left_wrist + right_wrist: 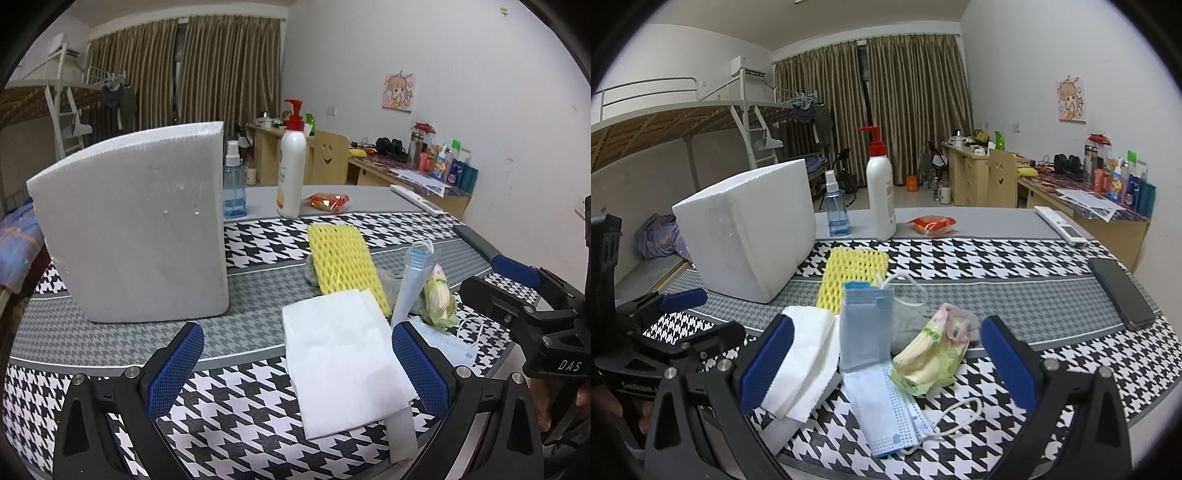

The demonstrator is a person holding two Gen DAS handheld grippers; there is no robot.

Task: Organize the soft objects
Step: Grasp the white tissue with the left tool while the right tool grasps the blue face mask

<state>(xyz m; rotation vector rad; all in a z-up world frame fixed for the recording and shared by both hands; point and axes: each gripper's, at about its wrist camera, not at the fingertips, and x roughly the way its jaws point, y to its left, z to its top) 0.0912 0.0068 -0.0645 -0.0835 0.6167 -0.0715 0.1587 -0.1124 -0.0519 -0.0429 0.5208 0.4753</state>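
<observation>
Both grippers, left (297,363) and right (886,360), gape over two masks (882,373), one tissue (343,363)

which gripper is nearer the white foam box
Left. The left gripper hovers open in front of the white foam box, just right of it. The right gripper is farther right, open over the blue face mask.
</observation>
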